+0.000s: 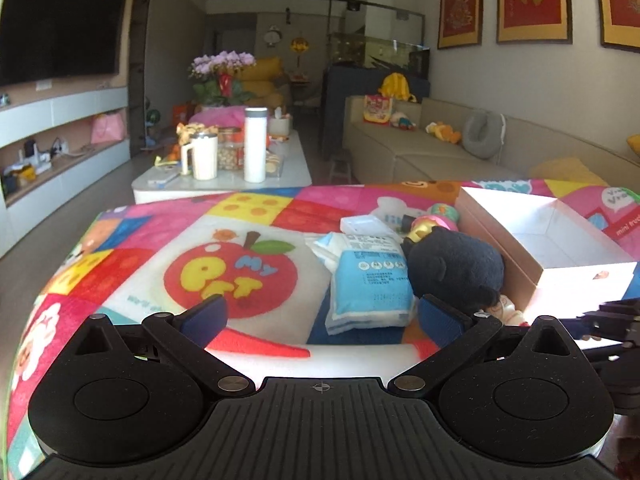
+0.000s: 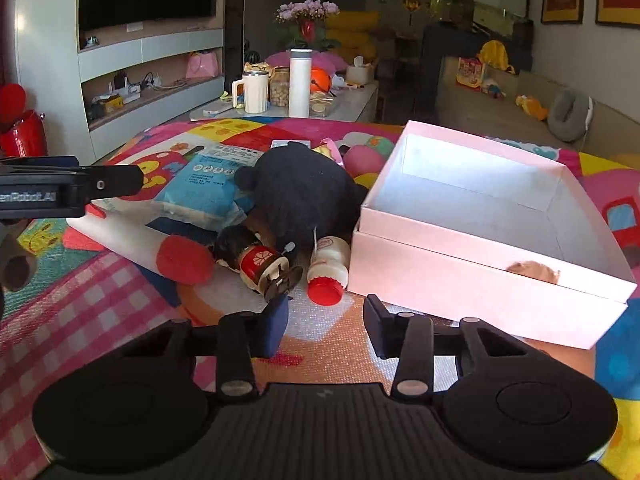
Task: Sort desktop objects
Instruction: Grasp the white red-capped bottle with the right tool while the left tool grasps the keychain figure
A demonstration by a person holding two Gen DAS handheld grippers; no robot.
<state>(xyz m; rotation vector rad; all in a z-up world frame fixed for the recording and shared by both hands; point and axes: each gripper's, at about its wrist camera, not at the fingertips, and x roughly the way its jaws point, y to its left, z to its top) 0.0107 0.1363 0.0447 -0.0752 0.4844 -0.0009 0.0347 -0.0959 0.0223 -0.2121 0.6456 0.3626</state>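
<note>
Count on the tabletop: one open pink box, one black plush toy, one blue-and-white sachet pack, one small white bottle with a red cap, one red-labelled figurine, two round pink-and-green toys. Two claws: left, right.

pink box, black plush, blue packet
</note>
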